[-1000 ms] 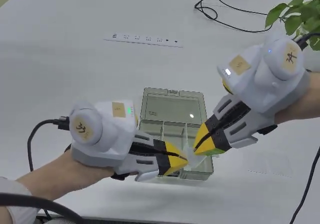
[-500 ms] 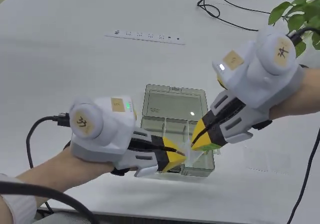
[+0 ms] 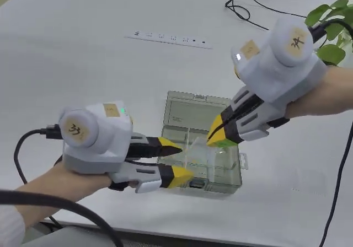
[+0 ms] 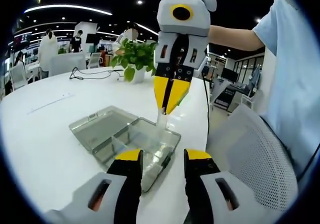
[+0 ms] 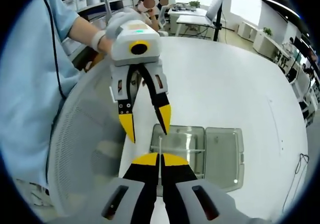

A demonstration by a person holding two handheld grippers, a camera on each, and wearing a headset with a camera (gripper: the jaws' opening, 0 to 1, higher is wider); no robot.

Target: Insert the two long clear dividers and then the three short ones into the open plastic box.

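Right gripper [image 3: 213, 139] clamps a divider [image 4: 161, 120], seen hanging below its fingertips from the left gripper view. Left gripper [image 3: 185, 160] gapes over the box [image 3: 190, 114].

Box [image 3: 220, 185] clear grey-green plastic, glossy, divider [image 4: 161, 119] thin clear plastic, table [image 3: 83, 76] smooth matt white, left gripper [image 3: 182, 160] and right gripper [image 3: 213, 143] smooth white plastic shells, cable [image 3: 27, 141] matt black

Head view looks steeply down from close above; both gripper views face each other (sharing the box [image 3: 218, 182]).
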